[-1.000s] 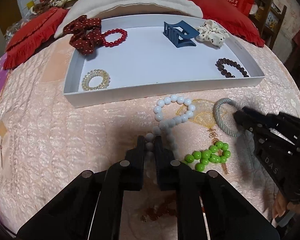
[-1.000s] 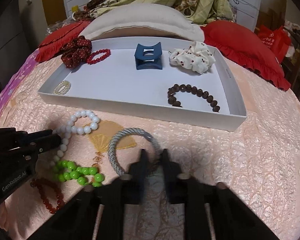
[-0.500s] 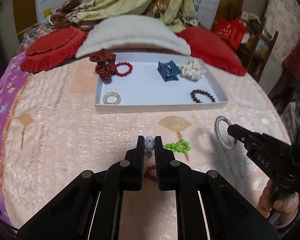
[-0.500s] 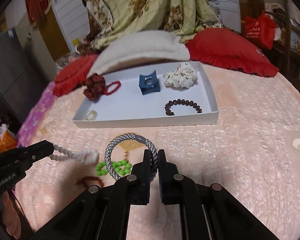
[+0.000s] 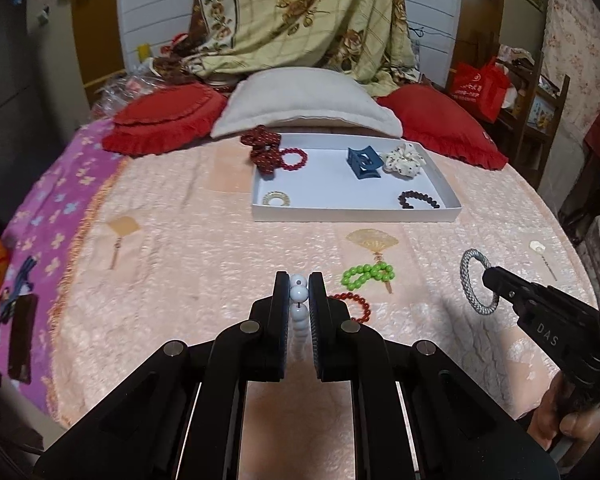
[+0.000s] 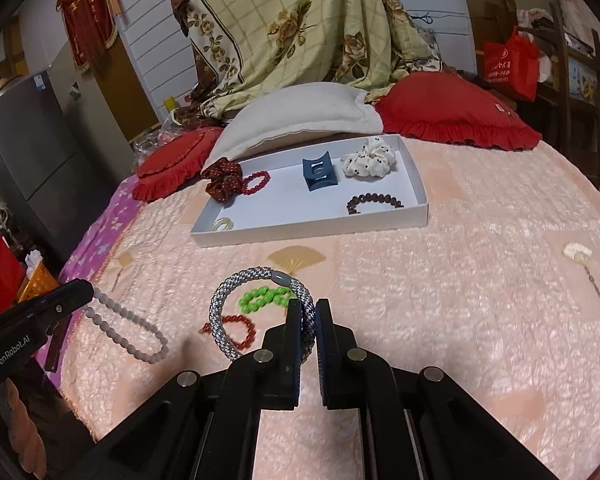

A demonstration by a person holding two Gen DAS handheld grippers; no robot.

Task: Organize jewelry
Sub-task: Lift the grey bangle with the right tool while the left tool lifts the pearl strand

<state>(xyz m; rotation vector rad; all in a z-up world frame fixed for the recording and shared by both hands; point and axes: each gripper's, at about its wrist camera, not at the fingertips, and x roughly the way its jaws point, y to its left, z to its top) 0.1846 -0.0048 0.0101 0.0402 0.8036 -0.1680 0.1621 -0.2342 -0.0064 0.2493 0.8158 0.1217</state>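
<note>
Gripping white beads [image 5: 299, 300], left gripper [image 5: 299, 280] hides the strand's lower part; right gripper [image 6: 309, 305] pinches grey bracelet [image 6: 236, 300], probably lifted; hand [image 5: 568, 408] cropped lower right.

A pink quilted bedspread [image 5: 204, 240] covers the bed, printed with a golden fan motif [image 5: 373, 241]. At its far end a cream pillow [image 5: 306, 102] lies between 2 red ruffled cushions [image 5: 168, 118], with a floral yellow blanket [image 5: 300, 20] heaped behind. A purple flowered cloth [image 5: 48, 216] runs along the left edge. A red shopping bag [image 5: 478, 86] sits at the right, and a grey fridge [image 6: 28, 160] stands at the left.
</note>
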